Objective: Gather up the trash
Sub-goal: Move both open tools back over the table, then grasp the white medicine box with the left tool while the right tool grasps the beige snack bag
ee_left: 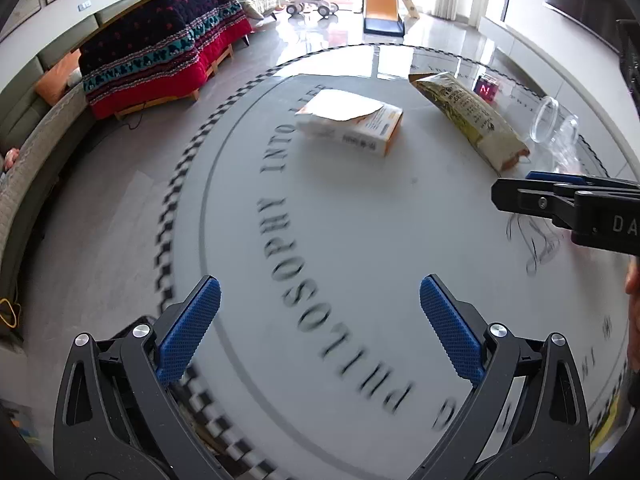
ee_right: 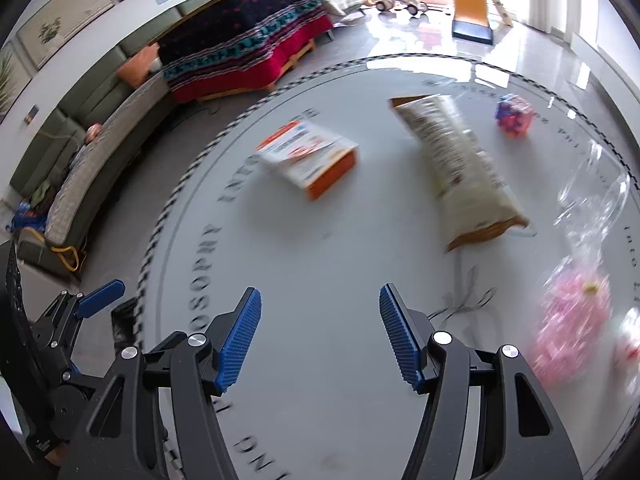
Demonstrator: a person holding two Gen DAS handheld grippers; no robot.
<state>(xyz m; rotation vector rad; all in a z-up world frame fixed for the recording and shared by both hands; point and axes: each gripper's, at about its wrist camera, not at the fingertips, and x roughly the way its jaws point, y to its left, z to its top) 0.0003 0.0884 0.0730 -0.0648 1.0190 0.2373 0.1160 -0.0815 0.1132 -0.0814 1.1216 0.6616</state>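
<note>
An orange and white carton (ee_left: pixel 350 122) lies flat on the round white table (ee_left: pixel 320 240); it also shows in the right wrist view (ee_right: pixel 310 156). A long snack bag (ee_left: pixel 468 120) lies to its right, also seen from the right wrist (ee_right: pixel 456 168). A clear plastic bag (ee_right: pixel 596 200) with pink items (ee_right: pixel 576 320) lies at the table's right side. My left gripper (ee_left: pixel 320 312) is open and empty above the table's near part. My right gripper (ee_right: pixel 320 328) is open and empty, well short of the carton and the snack bag.
A small red and blue cube (ee_right: pixel 514 114) sits at the far right of the table. A sofa (ee_left: pixel 36 140) with a dark and red blanket (ee_left: pixel 160 52) stands left. Toy cars (ee_left: pixel 312 2) and an orange slide (ee_left: pixel 382 0) stand on the far floor.
</note>
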